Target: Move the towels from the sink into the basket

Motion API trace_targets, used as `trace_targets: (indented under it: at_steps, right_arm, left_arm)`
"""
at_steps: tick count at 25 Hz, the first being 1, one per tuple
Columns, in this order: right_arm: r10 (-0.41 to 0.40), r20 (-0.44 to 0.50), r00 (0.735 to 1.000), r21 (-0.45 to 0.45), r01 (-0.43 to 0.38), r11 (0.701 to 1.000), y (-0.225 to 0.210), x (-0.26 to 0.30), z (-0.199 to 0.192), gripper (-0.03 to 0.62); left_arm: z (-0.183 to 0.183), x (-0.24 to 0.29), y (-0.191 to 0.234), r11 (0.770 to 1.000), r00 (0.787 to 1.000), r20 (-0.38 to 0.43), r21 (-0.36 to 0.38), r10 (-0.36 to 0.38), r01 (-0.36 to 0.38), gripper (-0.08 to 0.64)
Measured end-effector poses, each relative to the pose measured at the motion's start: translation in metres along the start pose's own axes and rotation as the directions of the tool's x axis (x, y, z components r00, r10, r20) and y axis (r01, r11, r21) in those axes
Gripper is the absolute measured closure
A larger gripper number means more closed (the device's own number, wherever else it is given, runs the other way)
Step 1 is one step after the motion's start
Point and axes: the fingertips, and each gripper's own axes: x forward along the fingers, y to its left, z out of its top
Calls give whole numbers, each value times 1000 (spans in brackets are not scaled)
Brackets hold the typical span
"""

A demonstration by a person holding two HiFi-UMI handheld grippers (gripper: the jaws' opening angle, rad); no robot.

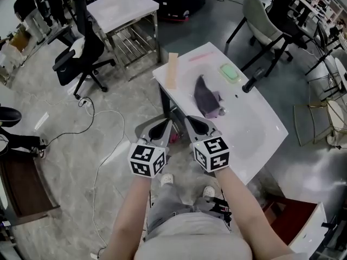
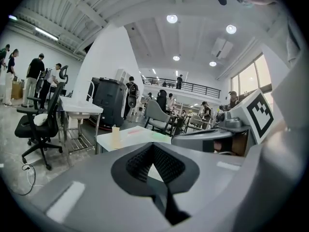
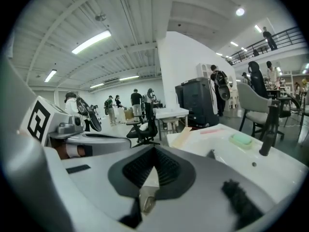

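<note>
A grey-purple towel (image 1: 206,97) lies crumpled in the white sink (image 1: 255,140), left of the basin's middle. In the head view both grippers are held side by side in front of the sink's near left edge, short of the towel and apart from it. My left gripper (image 1: 168,123) is shut with nothing between its pads (image 2: 153,148). My right gripper (image 1: 188,118) is also shut and empty (image 3: 154,151). No basket that I can name for sure is in view.
On the sink top are a black faucet (image 1: 254,80), a green soap block (image 1: 229,72), a pale wooden strip (image 1: 172,69) and a pink stick (image 1: 199,57). A dark red bin (image 1: 295,218) stands on the floor at right. Office chairs, a white table (image 1: 122,7) and a floor cable (image 1: 100,145) lie around.
</note>
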Motion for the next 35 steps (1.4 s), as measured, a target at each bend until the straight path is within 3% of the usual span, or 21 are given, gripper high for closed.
trace_targets:
  at_steps: [21,25,35]
  right_arm:
    - [-83,206,975,17,81,997,-17,-77,73,575]
    - [-88,224,971,18,86,996,-19,-80,79,575]
    - [-98,236,967,29,94,995,-24,-80,83,575]
  left_arm:
    - [91,3,-76,984,978,172,153,-122,96,558]
    - [98,6,-87,977,967,186,162,-172,142,557]
    - [103,13,-91,975,964,197,168,-179,147,557]
